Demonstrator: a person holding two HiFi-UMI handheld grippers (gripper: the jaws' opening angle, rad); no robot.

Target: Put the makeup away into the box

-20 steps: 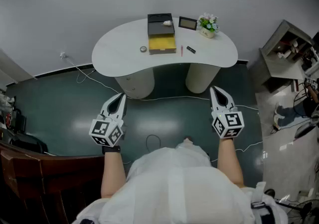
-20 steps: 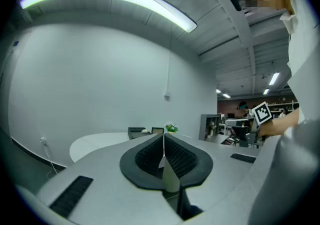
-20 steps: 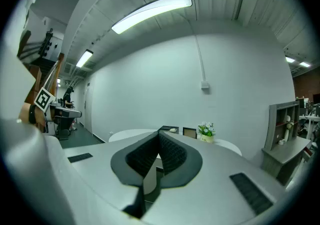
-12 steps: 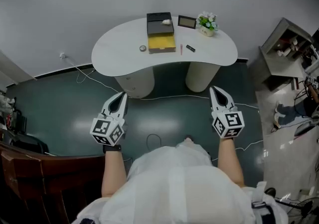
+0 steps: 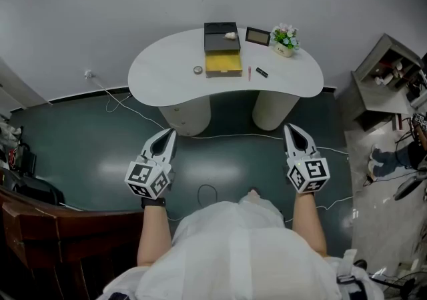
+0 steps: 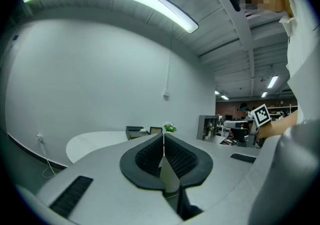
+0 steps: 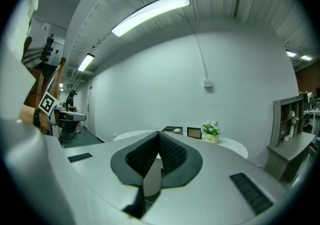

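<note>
A box (image 5: 222,52) with a raised black lid and a yellow inside stands on the white kidney-shaped table (image 5: 160,72), far ahead of me. Beside it lie a small round compact (image 5: 198,70), a thin pink stick (image 5: 249,73) and a short black tube (image 5: 261,73). My left gripper (image 5: 171,133) and right gripper (image 5: 291,129) hang over the dark floor, well short of the table, both level and shut with nothing in them. The left gripper view shows the closed left gripper (image 6: 163,136) aimed at the box (image 6: 134,131). In the right gripper view, the right gripper (image 7: 159,133) is also closed.
A photo frame (image 5: 257,36) and a small flower pot (image 5: 285,39) stand at the table's back right. A grey shelf unit (image 5: 383,69) is at the right, dark wooden furniture (image 5: 40,225) at the lower left. Cables (image 5: 207,192) trail over the green floor.
In the head view the table and both grippers sit slightly lower and further right than before. Both grippers stay shut and empty.
</note>
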